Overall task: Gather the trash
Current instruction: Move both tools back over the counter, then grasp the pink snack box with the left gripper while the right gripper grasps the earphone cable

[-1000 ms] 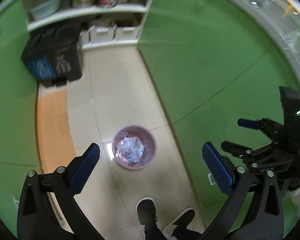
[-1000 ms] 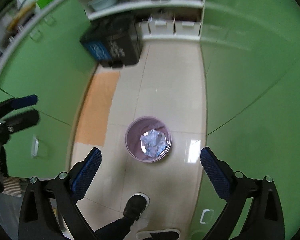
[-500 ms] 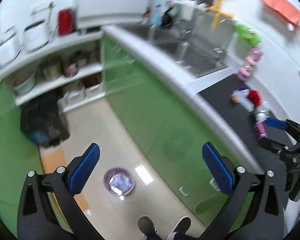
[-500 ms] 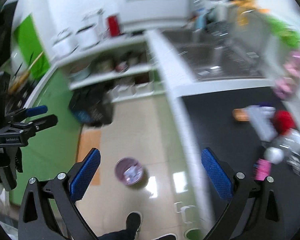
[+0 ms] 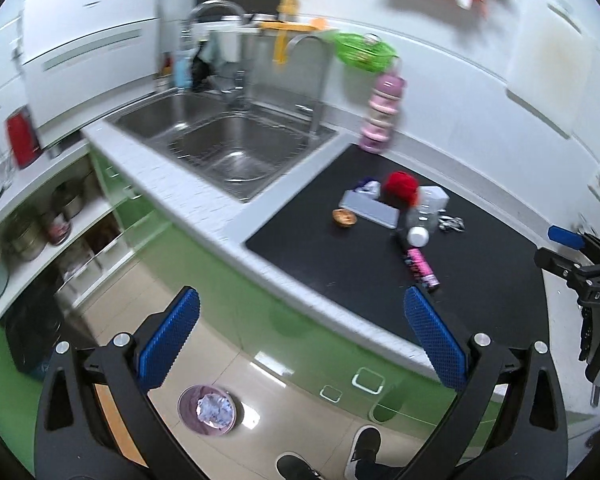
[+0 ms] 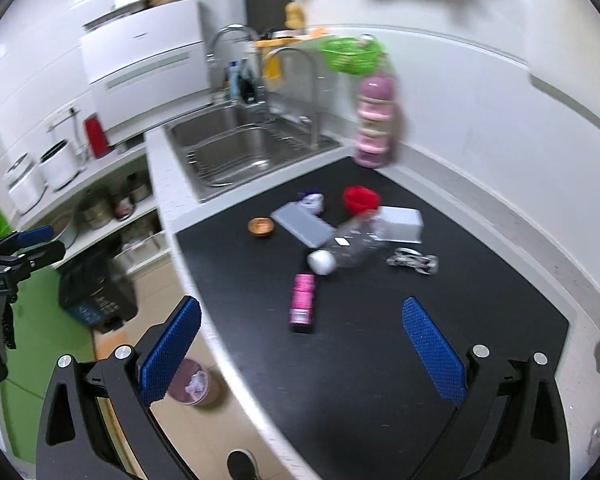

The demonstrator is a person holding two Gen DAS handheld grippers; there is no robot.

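A steel sink (image 5: 228,148) sits at the far left of the tabletop (image 6: 380,360), with two curved taps (image 6: 236,36) behind it. A green basket (image 6: 350,54) hangs on the wall above a stack of pink containers (image 6: 374,120). Left of the sink, open shelves (image 5: 52,216) hold pots, and a red jug (image 6: 96,138) stands above them. Green cabinet doors (image 5: 260,280) run below.

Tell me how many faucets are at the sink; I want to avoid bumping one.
2. A taller curved faucet rises behind the sink at its far left; a second arched faucet stands at the sink's right edge, nearest the black countertop. Clutter behind might hide more.
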